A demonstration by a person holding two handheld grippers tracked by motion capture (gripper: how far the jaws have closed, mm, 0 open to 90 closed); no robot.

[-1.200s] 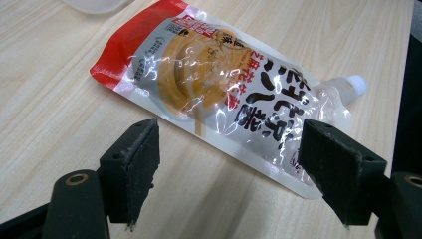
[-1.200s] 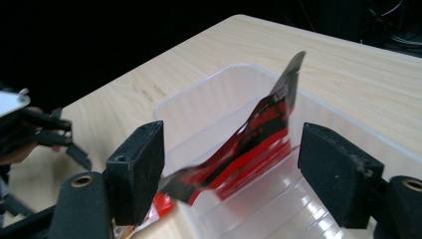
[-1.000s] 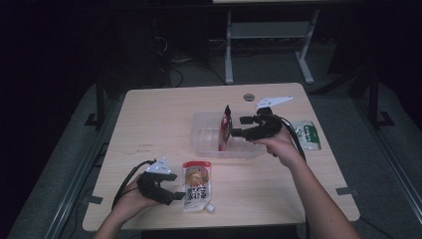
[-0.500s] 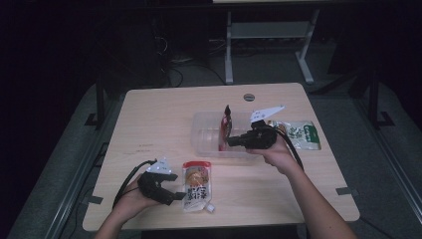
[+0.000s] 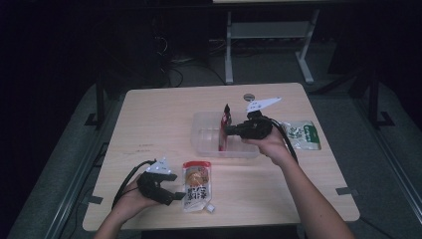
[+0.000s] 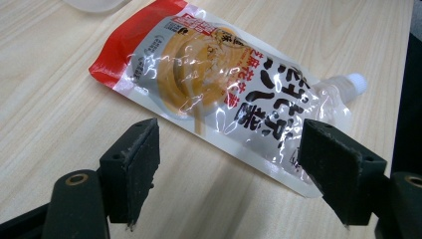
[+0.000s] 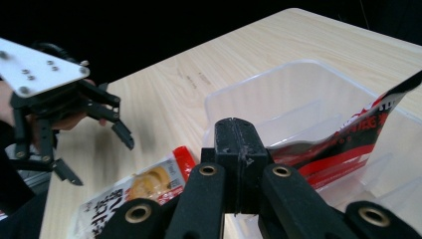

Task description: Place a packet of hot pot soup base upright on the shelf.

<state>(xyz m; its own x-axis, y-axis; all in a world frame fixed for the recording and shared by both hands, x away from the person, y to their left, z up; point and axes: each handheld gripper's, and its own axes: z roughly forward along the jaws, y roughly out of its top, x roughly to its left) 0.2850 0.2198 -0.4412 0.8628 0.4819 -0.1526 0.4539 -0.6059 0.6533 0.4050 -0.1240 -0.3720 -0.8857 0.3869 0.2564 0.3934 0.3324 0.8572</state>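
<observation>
Left claw [image 5: 175, 195] low at the near left of the tabletop [image 5: 159, 119], jaws spread wide apart, gripping nothing. Just beside its tips, flat on the wood: a spouted sauce pouch [image 5: 197, 185] with a red top band, a picture of tan sauce and black lettering, white cap toward the near edge. Seen from the left gripper view, the same pouch [image 6: 219, 89] lying diagonally beyond the two open pads, untouched.

Further right, past mid-table: a clear plastic bin [image 5: 206, 130], shallow and rectangular. Standing upright inside it, a thin red and black packet [image 5: 225, 128], upper end poking above the rim. Right claw [image 5: 228, 131] pressed shut on that packet's edge, held over the bin's right half; in the right gripper view, jaws together on the packet [image 7: 343, 144] with the bin wall [image 7: 259, 94] behind.

Far right, well apart from the bin: a green and white packet [image 5: 301, 134] flat on the tabletop.
</observation>
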